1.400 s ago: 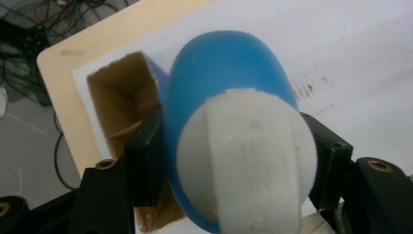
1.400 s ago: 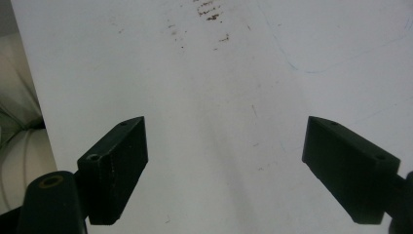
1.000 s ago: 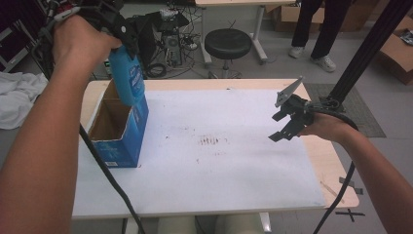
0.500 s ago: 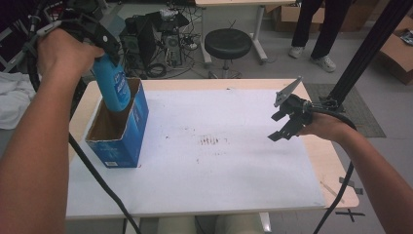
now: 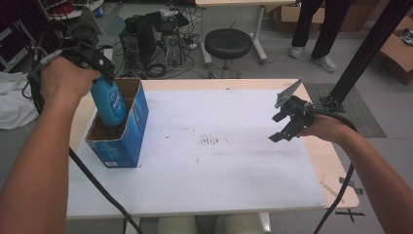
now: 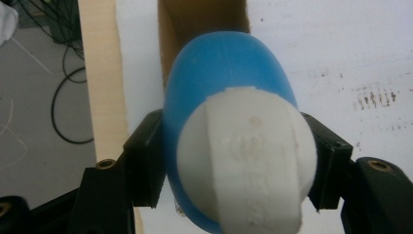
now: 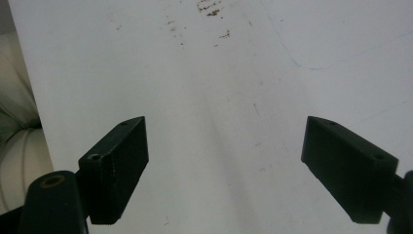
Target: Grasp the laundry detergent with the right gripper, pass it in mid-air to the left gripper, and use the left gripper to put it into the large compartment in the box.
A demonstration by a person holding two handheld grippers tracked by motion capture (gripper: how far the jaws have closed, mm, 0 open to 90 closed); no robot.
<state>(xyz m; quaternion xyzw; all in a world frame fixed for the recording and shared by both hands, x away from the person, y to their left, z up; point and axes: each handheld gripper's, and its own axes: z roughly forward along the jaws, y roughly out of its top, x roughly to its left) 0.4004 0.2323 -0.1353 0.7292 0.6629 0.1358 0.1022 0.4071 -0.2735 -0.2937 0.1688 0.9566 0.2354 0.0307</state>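
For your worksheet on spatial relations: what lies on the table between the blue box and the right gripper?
In the high view, only bare white tabletop with dark smudges separates the blue box from the right gripper.

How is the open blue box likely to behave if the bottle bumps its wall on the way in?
The blue box looks like thin cardboard, open-topped and seemingly empty, so probably light and apt to slide or tip on the smooth white table. Nothing braces it: the right gripper hovers open, far off. The blue bottle, clamped in the left gripper, seems rigid and rounded, so it may glance off.
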